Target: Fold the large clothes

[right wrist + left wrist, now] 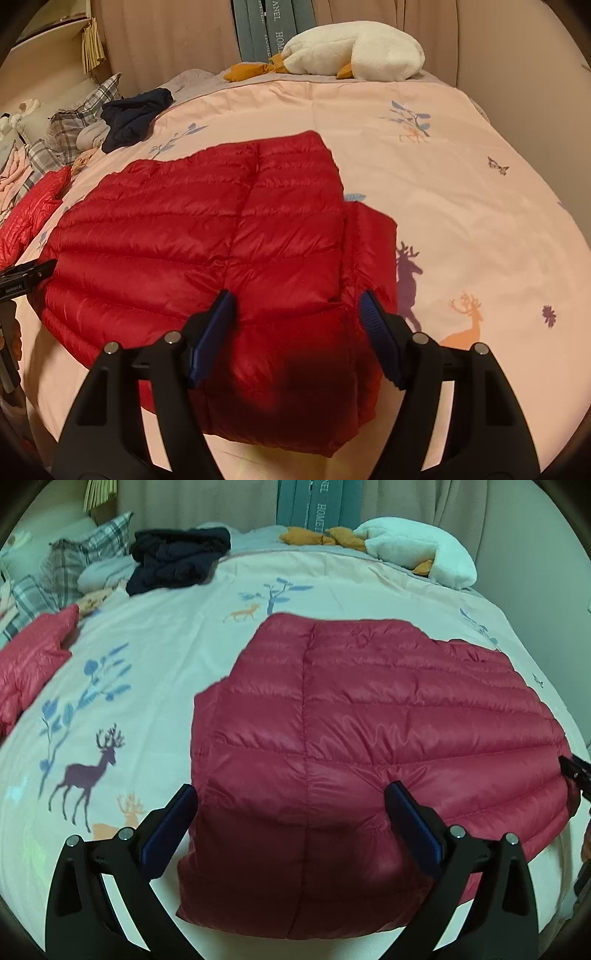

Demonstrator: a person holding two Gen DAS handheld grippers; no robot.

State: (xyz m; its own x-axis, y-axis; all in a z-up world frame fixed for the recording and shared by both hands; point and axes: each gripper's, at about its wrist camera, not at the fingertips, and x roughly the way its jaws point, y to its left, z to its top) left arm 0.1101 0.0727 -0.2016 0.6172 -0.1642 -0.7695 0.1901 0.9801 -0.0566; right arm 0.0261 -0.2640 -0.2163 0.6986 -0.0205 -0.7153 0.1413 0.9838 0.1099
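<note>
You see a glossy quilted jacket on a matt printed cotton-like bedcover; plush white toy looks fleecy.

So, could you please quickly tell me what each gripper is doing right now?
Left gripper: jaws open, holding nothing, above the red down jacket.
Right gripper: jaws open, holding nothing, above the same jacket.

A home bedroom: bed with deer-print duvet, plaid pillows, plush goose, curtains.
</note>
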